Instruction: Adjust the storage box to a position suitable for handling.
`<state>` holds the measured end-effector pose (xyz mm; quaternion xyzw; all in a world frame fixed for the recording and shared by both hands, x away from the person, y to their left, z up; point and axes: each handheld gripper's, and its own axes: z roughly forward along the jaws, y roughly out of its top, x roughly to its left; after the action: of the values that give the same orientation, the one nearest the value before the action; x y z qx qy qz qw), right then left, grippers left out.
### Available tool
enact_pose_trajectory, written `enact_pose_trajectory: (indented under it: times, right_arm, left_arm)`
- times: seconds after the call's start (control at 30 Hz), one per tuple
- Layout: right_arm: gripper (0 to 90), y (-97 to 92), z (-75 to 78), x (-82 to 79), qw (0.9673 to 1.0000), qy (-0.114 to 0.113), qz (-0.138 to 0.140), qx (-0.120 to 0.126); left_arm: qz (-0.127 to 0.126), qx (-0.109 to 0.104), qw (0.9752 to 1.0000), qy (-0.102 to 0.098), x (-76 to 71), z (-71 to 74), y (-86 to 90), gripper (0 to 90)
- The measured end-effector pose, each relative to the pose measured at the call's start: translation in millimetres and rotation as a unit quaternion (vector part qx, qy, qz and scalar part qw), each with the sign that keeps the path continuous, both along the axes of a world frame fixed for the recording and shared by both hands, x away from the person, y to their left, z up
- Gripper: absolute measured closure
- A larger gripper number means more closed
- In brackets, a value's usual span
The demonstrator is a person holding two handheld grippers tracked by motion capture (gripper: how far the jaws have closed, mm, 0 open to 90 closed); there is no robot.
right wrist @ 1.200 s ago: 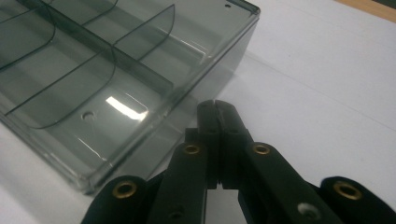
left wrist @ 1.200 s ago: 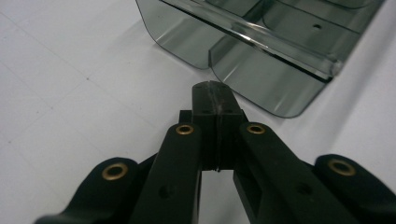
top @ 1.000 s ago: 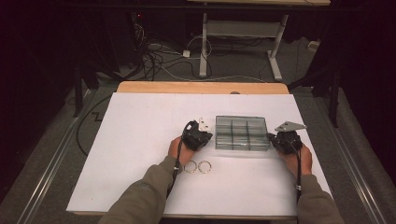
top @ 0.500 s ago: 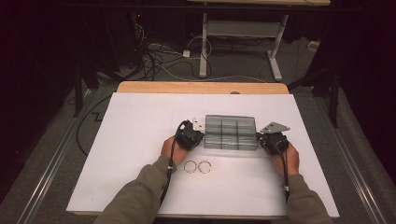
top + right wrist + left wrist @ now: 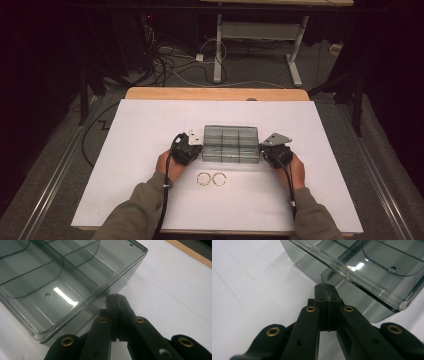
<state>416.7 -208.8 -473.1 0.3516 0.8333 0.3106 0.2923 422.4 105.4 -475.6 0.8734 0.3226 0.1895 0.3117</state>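
Note:
A clear smoky plastic organiser box (image 5: 231, 144) with several compartments lies in the middle of the white table cover (image 5: 140, 130). My left gripper (image 5: 196, 146) is shut, its tip against the box's left end wall (image 5: 352, 287). At the opposite end my right gripper (image 5: 264, 150) is shut too, tip touching the right wall of the box (image 5: 75, 297). The box sits squeezed between the two closed tips. Two small metal rings (image 5: 212, 179) lie side by side on the cover just in front of the box, between my hands.
A wooden table edge (image 5: 215, 93) shows beyond the white cover. Past it, on the floor, are cables (image 5: 170, 60) and a metal desk frame (image 5: 260, 40). Open white surface lies to the left, right and front of the box.
Both hands and the box between them have slid to the left across the table. The two rings stayed where they were.

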Motion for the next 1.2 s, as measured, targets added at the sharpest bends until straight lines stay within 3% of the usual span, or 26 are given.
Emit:
enact_pose_trajectory:
  times: [0.13, 0.6, 1.2]
  right_arm:
    - [90.0, 8.8, -0.3, -0.4, 0.9999, -0.002, 0.011, -0.005]
    - [90.0, 32.8, -1.4, 1.9, 0.9998, -0.007, 0.018, -0.008]
    - [90.0, 34.8, -1.6, 2.5, 0.9998, -0.006, 0.017, -0.008]
  left_arm:
    - [0.005, 0.009, 0.9999, -0.004, -1.7, 0.4, 8.3, 87.0]
    - [0.032, -0.008, 0.9995, -0.003, -6.2, -2.7, 29.1, 87.0]
    - [0.038, -0.013, 0.9992, -0.006, -5.5, -5.2, 30.3, 86.9]
